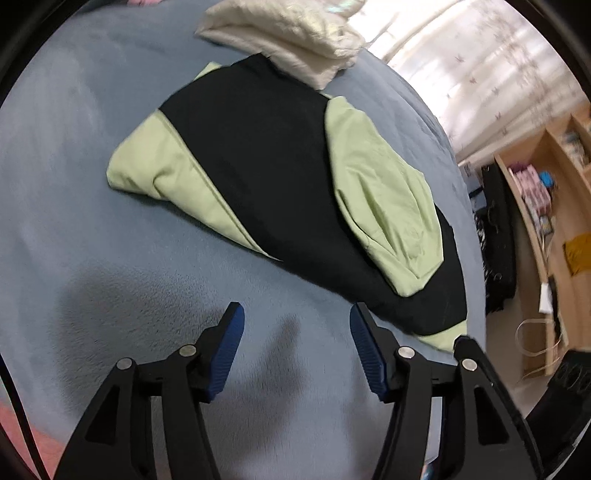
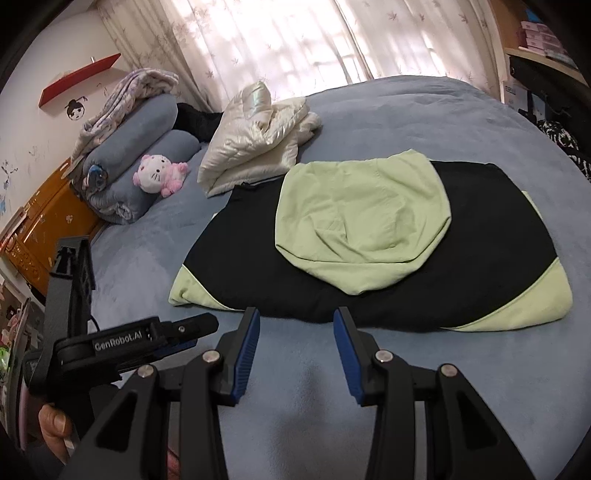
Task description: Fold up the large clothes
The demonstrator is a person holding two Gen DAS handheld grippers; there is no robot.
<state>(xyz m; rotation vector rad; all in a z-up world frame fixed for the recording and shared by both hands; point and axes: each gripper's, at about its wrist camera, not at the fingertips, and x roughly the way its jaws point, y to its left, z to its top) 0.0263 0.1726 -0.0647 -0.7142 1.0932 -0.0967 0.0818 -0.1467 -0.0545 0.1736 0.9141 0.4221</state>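
Note:
A black and light-green garment [image 1: 266,166] lies folded on the blue bed cover [image 1: 74,166], with its green hood [image 1: 384,199] laid on top. It also shows in the right wrist view [image 2: 258,258], hood [image 2: 362,221] uppermost. My left gripper [image 1: 295,325] is open and empty, hovering above the cover just short of the garment's near edge. My right gripper [image 2: 295,325] is open and empty, just in front of the garment's near edge. The left gripper's body [image 2: 122,343] shows at the lower left of the right wrist view.
A folded cream puffer jacket [image 2: 258,136] lies behind the garment, also in the left wrist view [image 1: 288,33]. Rolled blue blankets [image 2: 140,147] and a pink plush cat [image 2: 159,177] sit at the bed's far left. Wooden shelves [image 1: 546,221] and dark hanging clothes [image 1: 495,236] stand off the bed's side.

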